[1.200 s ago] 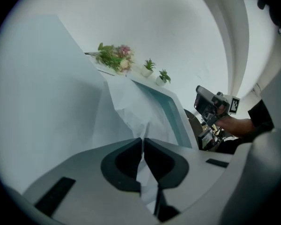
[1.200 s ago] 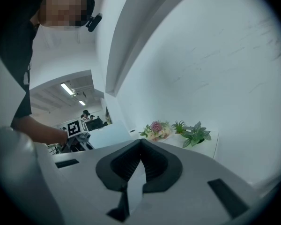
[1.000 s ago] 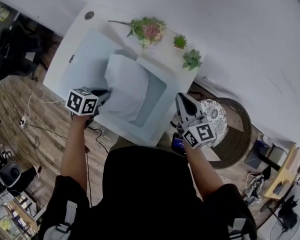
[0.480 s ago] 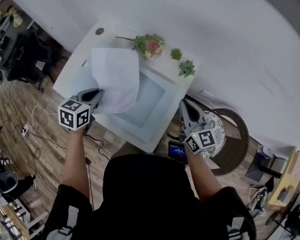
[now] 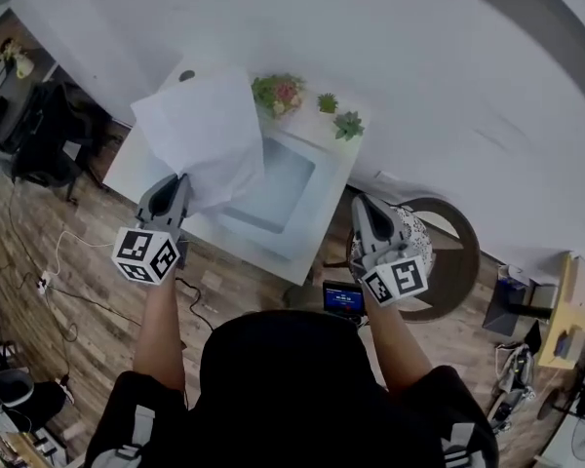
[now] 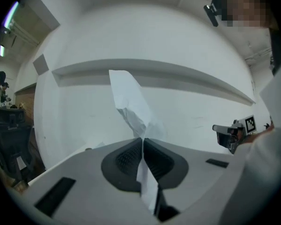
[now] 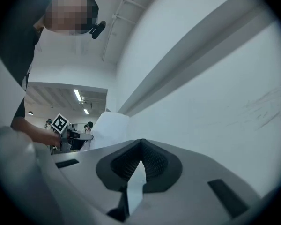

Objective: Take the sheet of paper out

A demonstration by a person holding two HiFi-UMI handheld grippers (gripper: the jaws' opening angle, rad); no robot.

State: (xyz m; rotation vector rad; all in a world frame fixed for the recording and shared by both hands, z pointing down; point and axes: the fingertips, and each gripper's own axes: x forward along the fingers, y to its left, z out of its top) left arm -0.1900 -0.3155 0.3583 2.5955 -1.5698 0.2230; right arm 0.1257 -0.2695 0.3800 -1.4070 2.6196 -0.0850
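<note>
1. Thin white sheet of paper [image 5: 203, 130]: held by one crumpled lower corner. It is lifted clear of the white bench [image 5: 263, 245] and spread above the bench's rear left part in the head view.
2. Left gripper [image 5: 178, 185]: its jaws are pressed together on the sheet's corner, and the paper is seen passing between the pads in the left gripper view.
3. Right gripper [image 5: 363, 206]: its jaws are closed on each other with nothing gripped, and it is held off the bench's right front corner.
4. Step in hand, as judged: the sheet is out and is being carried away. The pinch is best kept firm and the lift steady, so that the thin paper is not torn at the corner. The sheet should also be kept off the three small potted plants [image 5: 278, 91] at the rear edge.
5. Change noted: a second earlier the sheet was drooped low over the pale blue recessed panel [image 5: 278, 178]. That panel is now largely uncovered, and the sheet is raised and fanned out.
</note>
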